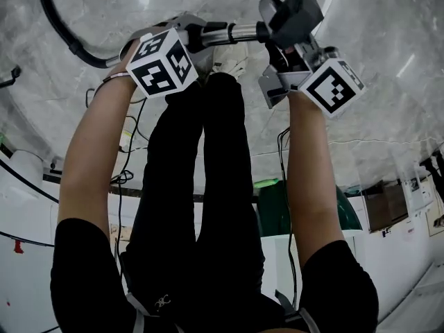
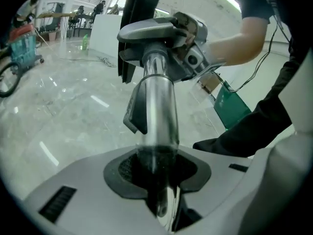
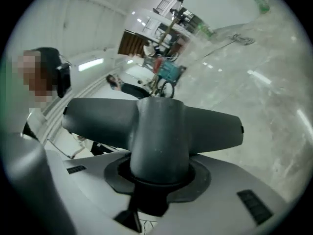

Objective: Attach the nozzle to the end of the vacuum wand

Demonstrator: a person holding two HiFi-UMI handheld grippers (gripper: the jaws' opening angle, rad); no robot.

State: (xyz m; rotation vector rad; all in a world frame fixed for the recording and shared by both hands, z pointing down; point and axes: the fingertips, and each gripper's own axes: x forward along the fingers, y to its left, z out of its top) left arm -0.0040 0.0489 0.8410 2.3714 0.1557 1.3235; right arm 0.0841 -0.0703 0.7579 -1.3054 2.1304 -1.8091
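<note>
In the head view a chrome vacuum wand [image 1: 236,30] runs between my two grippers over the marble floor. My left gripper [image 1: 198,39] is shut on the wand's shaft [image 2: 156,111], which fills the gap between its jaws [image 2: 157,180]. A dark grey T-shaped nozzle [image 1: 295,12] sits at the wand's right end. My right gripper [image 1: 281,47] is shut on the nozzle's round neck [image 3: 159,141]. The nozzle's wide head [image 3: 98,124] spreads across the right gripper view. The wand's tip meets the nozzle's neck [image 2: 159,48]; how deep it sits I cannot tell.
A black hose [image 1: 59,26] curves off at the upper left from the wand's handle end. The person's legs [image 1: 208,186] stand below the grippers. A green bin [image 2: 232,104] is to the right, with cables [image 1: 132,144] on the floor and a teal cart [image 2: 22,48] far off.
</note>
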